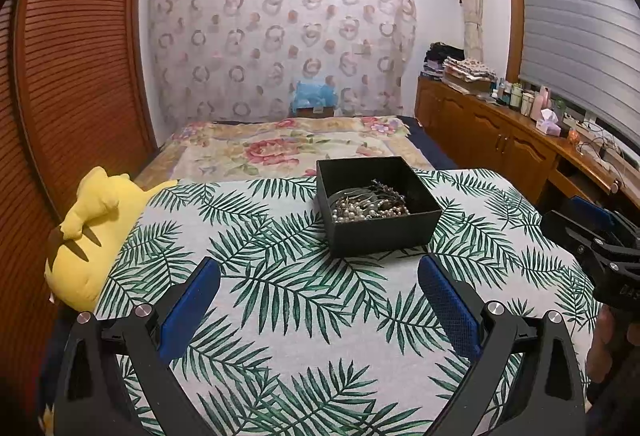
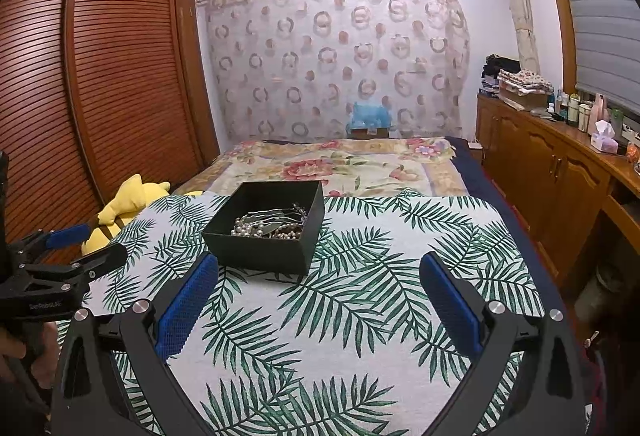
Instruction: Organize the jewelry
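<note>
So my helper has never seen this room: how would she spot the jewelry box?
On the bed lies a palm-leaf cloth. Near its far edge sits the black box, square and open-topped, with pearl strands tangled inside, unlike the yellow plush toy beside the cloth.

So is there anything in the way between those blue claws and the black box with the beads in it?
Nothing visible. Only bare leaf-print cloth lies between the open left gripper, the open right gripper and the black box. The jewelry sits uncovered inside it.
</note>
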A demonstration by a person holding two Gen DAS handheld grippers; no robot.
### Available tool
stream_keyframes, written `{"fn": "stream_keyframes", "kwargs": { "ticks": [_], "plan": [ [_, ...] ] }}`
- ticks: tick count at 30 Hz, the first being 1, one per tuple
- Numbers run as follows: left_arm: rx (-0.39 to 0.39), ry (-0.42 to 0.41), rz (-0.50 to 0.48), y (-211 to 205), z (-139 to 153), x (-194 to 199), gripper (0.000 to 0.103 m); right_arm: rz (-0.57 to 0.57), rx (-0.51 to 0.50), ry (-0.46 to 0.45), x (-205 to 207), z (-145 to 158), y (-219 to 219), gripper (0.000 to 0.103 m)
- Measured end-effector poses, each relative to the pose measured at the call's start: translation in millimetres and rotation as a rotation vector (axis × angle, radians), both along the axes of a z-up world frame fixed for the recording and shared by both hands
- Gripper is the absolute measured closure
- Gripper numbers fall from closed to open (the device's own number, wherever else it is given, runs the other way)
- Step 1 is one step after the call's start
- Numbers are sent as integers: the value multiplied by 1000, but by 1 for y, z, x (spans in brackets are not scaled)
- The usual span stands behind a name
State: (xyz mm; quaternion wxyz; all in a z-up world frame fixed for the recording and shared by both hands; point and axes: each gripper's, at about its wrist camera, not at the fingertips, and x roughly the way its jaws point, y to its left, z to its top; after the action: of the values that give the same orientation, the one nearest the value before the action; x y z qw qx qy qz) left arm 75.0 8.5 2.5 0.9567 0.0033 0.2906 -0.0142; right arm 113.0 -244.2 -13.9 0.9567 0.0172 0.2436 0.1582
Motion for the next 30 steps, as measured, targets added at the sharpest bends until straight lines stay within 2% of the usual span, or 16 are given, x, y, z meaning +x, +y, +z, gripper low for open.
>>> {"fn": "stream_keyframes", "kwargs": {
  "ticks": [30],
  "plan": [
    [-11, 4, 0, -4, -1, -2, 7, -2, 0, 0, 1, -1, -1, 2]
  ]
}}
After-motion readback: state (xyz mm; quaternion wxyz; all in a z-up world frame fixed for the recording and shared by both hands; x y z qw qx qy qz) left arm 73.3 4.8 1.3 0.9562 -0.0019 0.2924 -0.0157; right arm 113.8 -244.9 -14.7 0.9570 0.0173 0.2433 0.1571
